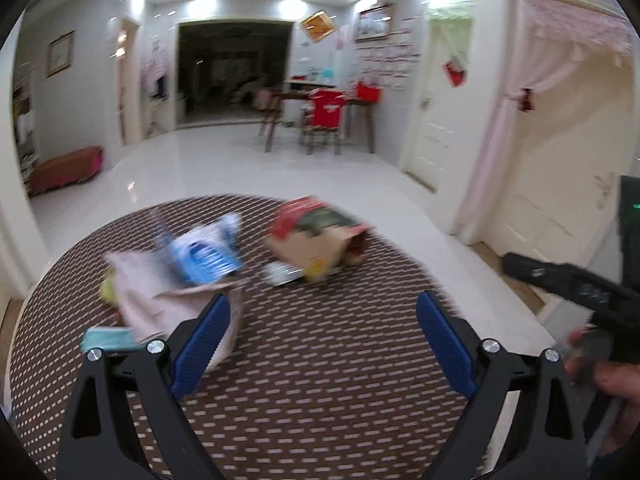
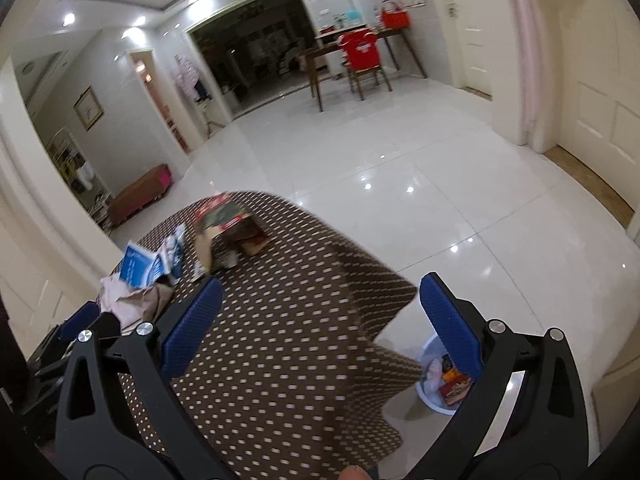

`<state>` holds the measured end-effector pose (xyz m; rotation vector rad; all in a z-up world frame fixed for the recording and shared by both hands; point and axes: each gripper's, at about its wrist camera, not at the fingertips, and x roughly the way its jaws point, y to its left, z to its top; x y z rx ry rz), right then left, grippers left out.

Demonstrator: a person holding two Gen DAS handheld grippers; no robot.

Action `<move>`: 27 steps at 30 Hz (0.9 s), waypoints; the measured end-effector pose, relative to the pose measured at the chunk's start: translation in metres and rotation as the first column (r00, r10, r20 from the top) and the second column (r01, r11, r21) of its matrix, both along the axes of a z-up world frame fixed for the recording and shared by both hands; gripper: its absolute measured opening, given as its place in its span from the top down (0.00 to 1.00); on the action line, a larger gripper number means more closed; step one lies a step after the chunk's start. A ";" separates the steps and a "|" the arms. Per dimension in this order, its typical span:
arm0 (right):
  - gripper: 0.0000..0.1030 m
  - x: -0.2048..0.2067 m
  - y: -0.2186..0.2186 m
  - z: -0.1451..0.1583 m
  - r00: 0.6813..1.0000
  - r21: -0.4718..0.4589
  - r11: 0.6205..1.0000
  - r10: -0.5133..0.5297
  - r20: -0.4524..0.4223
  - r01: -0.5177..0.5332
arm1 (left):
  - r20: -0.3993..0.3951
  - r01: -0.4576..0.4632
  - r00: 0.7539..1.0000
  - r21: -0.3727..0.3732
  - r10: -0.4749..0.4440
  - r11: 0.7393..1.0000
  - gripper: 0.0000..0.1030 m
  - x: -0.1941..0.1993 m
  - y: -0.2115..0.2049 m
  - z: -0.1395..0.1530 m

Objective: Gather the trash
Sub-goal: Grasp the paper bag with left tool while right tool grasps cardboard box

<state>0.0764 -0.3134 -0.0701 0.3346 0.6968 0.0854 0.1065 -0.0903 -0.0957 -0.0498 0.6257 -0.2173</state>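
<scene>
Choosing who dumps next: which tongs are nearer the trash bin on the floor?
Right. The right tongs hang beside the table edge above the trash bin; the left tongs hover over the tabletop.

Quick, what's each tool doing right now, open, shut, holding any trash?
Left tool: open, holding nothing, above the table near the pink wrapper.
Right tool: open, holding nothing, over the table edge.

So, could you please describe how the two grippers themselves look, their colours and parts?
Both look the same. The left gripper and the right gripper each have two black curved arms with cut-out slots and round silver screws at the joints. Their fingers carry blue pads with a fine ribbed texture. No cables or markings show on them.
</scene>
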 end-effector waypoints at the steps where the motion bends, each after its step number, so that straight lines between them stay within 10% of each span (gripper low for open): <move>1: 0.06 0.003 0.008 -0.002 1.000 -0.002 1.000 0.018 -0.004 -0.018 | -0.016 -0.017 1.000 0.010 0.018 1.000 0.10 0.004 0.008 -0.006; 14: 0.06 0.024 0.047 -0.020 0.991 0.014 0.992 0.125 -0.037 -0.125 | -0.144 -0.042 0.988 0.119 0.060 0.992 0.11 0.046 0.018 -0.053; 17: 0.06 0.034 0.052 -0.023 0.989 0.028 0.990 0.143 -0.044 -0.142 | -0.178 -0.038 0.982 0.136 0.062 0.990 0.31 0.057 0.017 -0.060; 21: 0.06 0.055 0.066 -0.032 0.981 0.063 0.982 0.185 -0.063 -0.181 | -0.245 -0.043 0.967 0.120 0.072 0.992 0.88 0.071 0.023 -0.072; 27: 0.06 0.098 0.105 -0.042 0.957 0.107 0.956 0.281 -0.066 -0.274 | -0.221 -0.042 0.973 0.092 0.061 0.995 0.96 0.067 0.033 -0.072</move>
